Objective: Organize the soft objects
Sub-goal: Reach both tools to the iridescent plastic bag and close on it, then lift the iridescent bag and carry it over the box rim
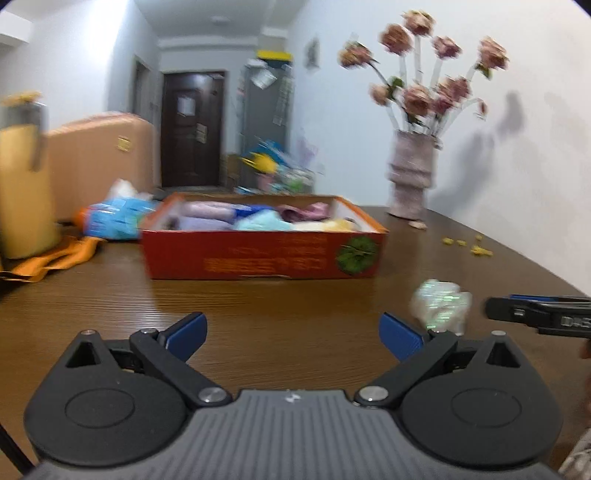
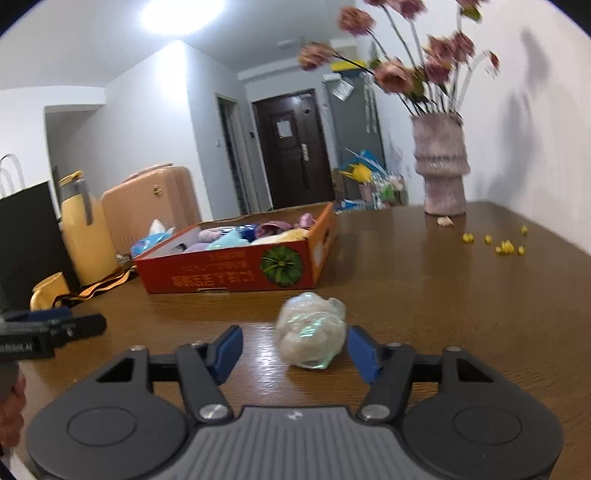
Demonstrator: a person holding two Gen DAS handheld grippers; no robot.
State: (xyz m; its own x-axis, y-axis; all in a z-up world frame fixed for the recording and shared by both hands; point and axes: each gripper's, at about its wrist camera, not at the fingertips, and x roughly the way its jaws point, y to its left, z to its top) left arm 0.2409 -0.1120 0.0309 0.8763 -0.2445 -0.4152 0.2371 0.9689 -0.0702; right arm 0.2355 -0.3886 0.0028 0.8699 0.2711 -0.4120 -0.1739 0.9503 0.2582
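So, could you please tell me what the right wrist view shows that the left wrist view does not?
Only the right wrist view shows a black paper bag at the left edge and the ceiling light.

Only the left wrist view shows the left tongs from behind, open over bare table.

Both show the red box of soft things, the crinkly iridescent ball lying between the open right tongs, the flower vase and the wooden table.

A cardboard box (image 2: 236, 266) sits on a table (image 2: 406, 280), with soft items (image 2: 236, 236) inside it. A crumpled wad (image 2: 312, 336) lies on the table in front of the box (apart from it), between the right gripper's (image 2: 295, 349) fingers. A vase (image 2: 441, 166) stands behind and to the right, a suitcase (image 2: 147, 206) behind the box to the left.
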